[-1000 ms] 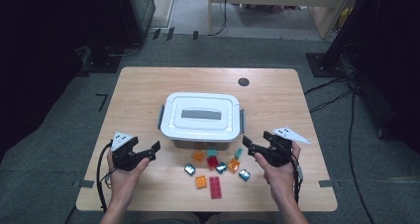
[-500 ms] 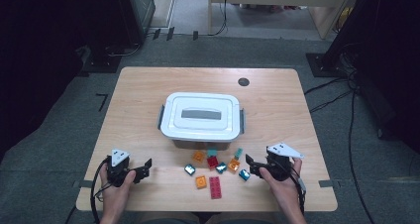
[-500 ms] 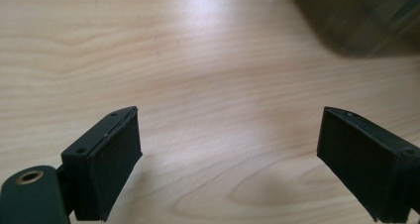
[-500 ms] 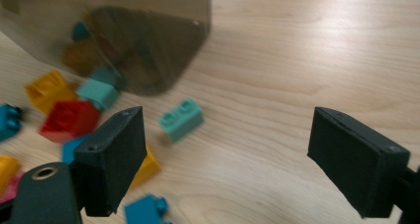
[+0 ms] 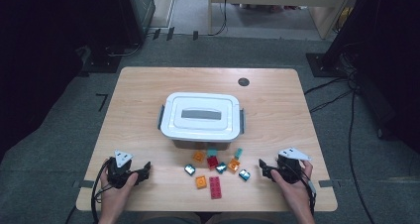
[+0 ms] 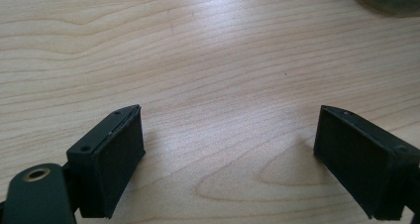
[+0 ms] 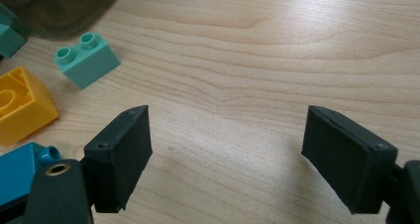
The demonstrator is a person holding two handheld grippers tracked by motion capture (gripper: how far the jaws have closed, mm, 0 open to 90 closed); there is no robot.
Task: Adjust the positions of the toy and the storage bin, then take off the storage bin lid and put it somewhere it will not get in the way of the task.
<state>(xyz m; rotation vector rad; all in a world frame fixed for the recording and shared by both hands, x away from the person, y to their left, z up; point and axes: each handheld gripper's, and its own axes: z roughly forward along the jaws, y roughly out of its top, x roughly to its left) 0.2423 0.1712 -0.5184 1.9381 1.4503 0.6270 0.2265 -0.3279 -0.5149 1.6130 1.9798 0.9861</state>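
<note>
On table (image 5: 148, 110), nine bricks (image 5: 216, 187) (one box (image 5: 200, 115))

Left hand-held gripper (image 5: 140, 171) low, jaws wide apart; right hand-held gripper (image 5: 263, 168) low, jaws wide, just been closing slightly, nothing between them.

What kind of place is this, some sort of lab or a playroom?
Most likely a lab or workshop set up for recording. A lone wooden table stands on grey carpet, cables trail across the floor, and dark equipment racks stand behind. The toy bricks and lidded bin look like test props.

High overhead forward-down; two claw cameras close over shared table (image 5: 277, 100).
</note>
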